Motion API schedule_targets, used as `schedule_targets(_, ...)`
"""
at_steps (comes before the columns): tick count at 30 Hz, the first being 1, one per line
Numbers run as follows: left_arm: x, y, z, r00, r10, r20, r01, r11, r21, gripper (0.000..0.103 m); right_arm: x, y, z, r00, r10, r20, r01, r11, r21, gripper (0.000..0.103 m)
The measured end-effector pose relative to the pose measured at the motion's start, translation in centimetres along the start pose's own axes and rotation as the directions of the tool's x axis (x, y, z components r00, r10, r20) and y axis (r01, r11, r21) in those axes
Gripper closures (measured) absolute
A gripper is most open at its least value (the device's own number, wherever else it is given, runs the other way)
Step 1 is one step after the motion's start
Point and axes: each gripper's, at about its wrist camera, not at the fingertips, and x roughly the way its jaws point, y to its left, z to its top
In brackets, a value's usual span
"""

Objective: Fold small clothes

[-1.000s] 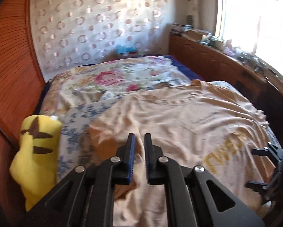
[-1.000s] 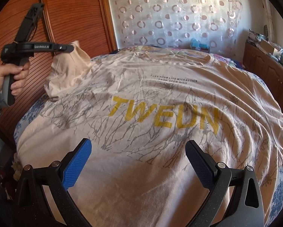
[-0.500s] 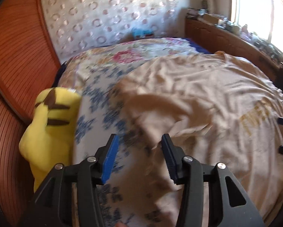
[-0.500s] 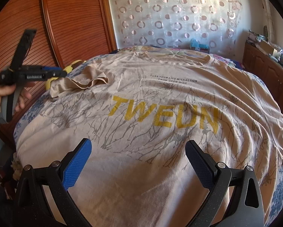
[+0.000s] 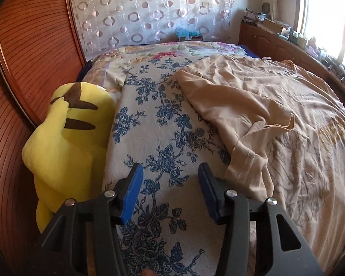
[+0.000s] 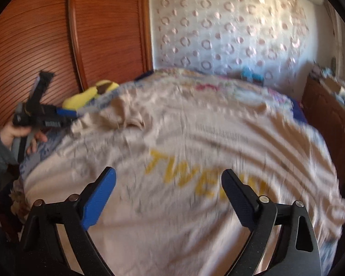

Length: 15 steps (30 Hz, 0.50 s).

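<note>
**Sleeve dropped on the shirt, both my grippers empty**

My left gripper [image 5: 170, 191] hangs over the blue-flowered bedsheet [image 5: 163, 126], its blue-padded jaws about half apart, having just been opening, with only sheet between them. The beige T-shirt [image 5: 276, 119] lies spread flat on the bed to the right of that gripper; its nearer sleeve [image 5: 248, 161] lies folded over in a crumpled heap on the shirt's edge, just beside my right-hand jaw but not touching it. A yellow plush toy [image 5: 66, 142] sits left of the shirt, wedged between the bed and the ribbed wooden panel [image 5: 27, 53].

My right gripper [image 6: 169, 195] hovers over the shirt's lower half, near the yellow lettering [image 6: 195, 172], jaws wide though they have just been closing a little, gripping nothing. This view is blurred. From here my left hand [image 6: 18, 133] holds its gripper at the shirt's left edge.
</note>
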Motion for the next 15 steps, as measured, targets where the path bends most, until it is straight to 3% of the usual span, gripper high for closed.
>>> schedule_targets(6,0.2,0.5,0.0,1.000,-0.023,0.010,0.024,1.000,-0.012,0.051,4.0,0.7,4.3,0.999,0.043,-0.003,-0.043,0.999,-0.030,0.026)
schedule_targets(10,0.2,0.7,0.0,0.999,-0.033,0.009,0.033,0.999,-0.023,0.051,8.1,1.0,6.1,0.992,0.112,-0.063,-0.112,0.994,-0.001,0.039)
schedule_targets(15,0.2,0.6,0.1,0.999,-0.032,0.009,0.032,0.999,-0.024,0.050,12.9,1.6,6.5,0.977,0.153,-0.147,-0.150,0.988,0.028,0.047)
